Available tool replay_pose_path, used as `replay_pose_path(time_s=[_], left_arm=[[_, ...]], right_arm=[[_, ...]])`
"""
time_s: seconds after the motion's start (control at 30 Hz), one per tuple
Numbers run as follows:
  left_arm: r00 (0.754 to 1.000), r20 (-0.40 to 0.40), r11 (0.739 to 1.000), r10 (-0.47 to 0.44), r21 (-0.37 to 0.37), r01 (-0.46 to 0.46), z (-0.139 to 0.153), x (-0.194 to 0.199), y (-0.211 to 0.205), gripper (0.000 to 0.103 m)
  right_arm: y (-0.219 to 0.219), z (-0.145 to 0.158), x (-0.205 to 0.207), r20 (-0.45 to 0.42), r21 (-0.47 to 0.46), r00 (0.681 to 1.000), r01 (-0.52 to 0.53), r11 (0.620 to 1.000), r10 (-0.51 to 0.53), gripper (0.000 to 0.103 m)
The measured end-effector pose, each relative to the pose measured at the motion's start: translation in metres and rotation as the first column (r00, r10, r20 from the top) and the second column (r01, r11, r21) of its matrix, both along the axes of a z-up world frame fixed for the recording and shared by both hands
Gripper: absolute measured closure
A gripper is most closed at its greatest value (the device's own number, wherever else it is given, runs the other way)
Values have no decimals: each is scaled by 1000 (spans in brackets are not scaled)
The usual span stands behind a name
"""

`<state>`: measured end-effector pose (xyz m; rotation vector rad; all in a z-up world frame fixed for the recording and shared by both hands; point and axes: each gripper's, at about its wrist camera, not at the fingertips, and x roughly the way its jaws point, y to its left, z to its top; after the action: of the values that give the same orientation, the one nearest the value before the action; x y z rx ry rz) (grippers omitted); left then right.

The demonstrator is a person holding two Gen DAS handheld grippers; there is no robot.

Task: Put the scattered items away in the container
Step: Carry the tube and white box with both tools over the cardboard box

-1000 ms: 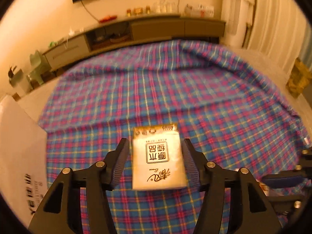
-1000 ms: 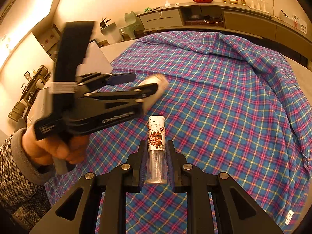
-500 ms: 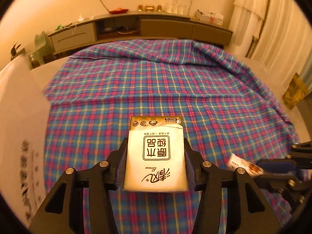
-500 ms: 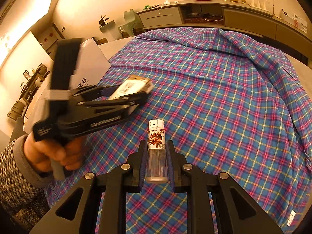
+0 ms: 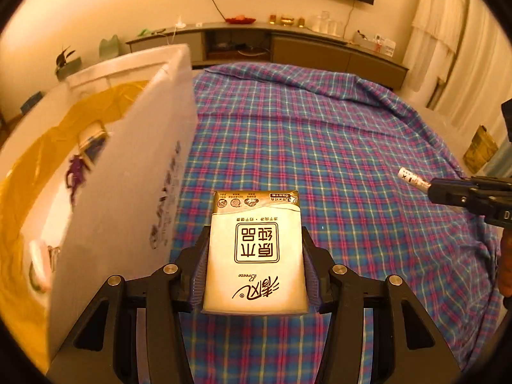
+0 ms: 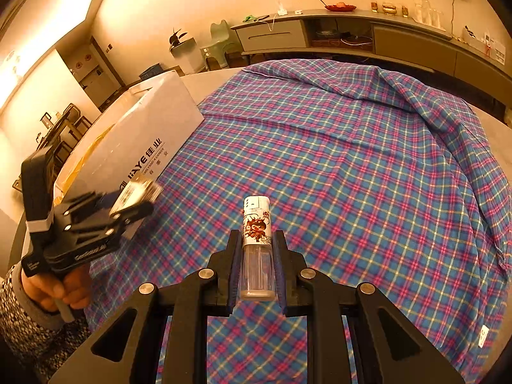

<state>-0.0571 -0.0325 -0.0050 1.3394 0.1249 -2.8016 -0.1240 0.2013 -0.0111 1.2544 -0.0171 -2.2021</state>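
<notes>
I note my left hand-held gripper (image 5: 256, 275) clamped on the tissue pack (image 5: 256, 256) beside the box (image 5: 128, 192), ready for dropping; my right hand-held gripper (image 6: 256, 268) grips the lighter (image 6: 257, 243), waiting.

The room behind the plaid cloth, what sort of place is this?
Most likely a home living room: a long low cabinet runs along the wall with small ornaments on top, curtains hang at the side, and a plaid cloth covers the table.

left gripper (image 5: 256, 252) clamped, right gripper (image 6: 257, 262) clamped — both angled downward
</notes>
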Motion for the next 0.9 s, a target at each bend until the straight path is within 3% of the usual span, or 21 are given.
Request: replay_pose_path(time_s=[0.37, 0.6, 0.9], left_arm=[[991, -99, 991, -95, 83, 103, 40, 50, 15, 51], [982, -167, 985, -85, 133, 108, 67, 79, -4, 51], [971, -236, 973, -27, 218, 80, 88, 102, -49, 51]], right_arm=[[-18, 28, 65, -65, -5, 998, 17, 1000, -18, 82], [-49, 46, 107, -115, -57, 993, 3, 998, -10, 82], [-96, 66, 120, -119, -120, 993, -23, 992, 8, 82]])
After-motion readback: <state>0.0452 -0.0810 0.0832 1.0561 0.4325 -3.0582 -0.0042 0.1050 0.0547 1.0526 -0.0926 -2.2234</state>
